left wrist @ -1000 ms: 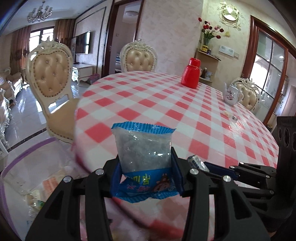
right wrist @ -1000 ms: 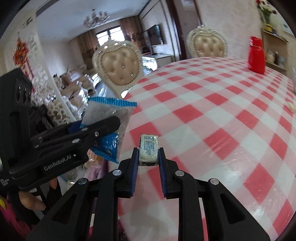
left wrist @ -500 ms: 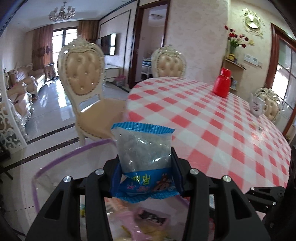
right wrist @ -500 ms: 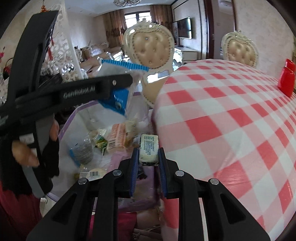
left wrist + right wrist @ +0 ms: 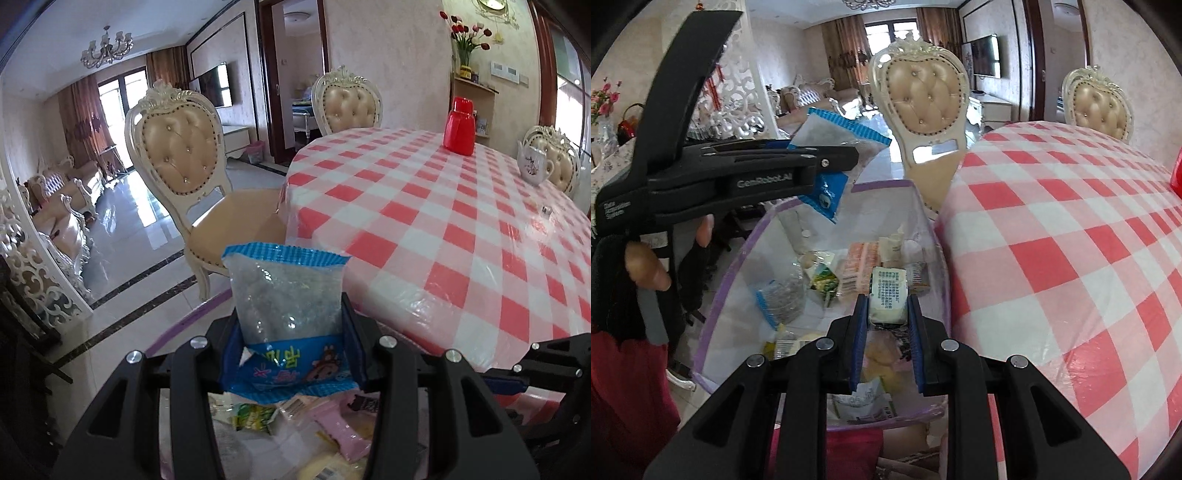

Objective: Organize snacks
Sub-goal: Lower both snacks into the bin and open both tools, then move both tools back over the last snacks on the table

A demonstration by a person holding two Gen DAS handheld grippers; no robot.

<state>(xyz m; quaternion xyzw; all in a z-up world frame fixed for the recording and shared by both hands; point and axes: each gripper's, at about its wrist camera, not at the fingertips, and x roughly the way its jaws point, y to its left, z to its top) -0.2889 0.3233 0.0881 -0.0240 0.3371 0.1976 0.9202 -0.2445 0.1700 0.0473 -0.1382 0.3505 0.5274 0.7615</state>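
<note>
My left gripper [image 5: 290,325] is shut on a blue and clear snack bag [image 5: 286,295], held upright. The same bag [image 5: 834,147] and left gripper [image 5: 846,160] show at the upper left of the right wrist view, above a purple-rimmed mesh basket [image 5: 738,258]. My right gripper [image 5: 888,306] is shut on a small white snack block [image 5: 888,295] with printed text, held over that basket. Several wrapped snacks [image 5: 827,277] lie inside the basket. In the left wrist view snacks [image 5: 295,417] lie below my fingers.
The round table with a red and white checked cloth [image 5: 443,221] stands right beside the basket, its edge [image 5: 945,240] close to my right gripper. A red jug [image 5: 459,125], a teapot [image 5: 532,164] and padded chairs [image 5: 181,155] are further off. A gloved hand [image 5: 646,266] holds the left gripper.
Both grippers have swung off the table toward its edge, so they now hang over the basket on the floor side. Each still holds its snack.
</note>
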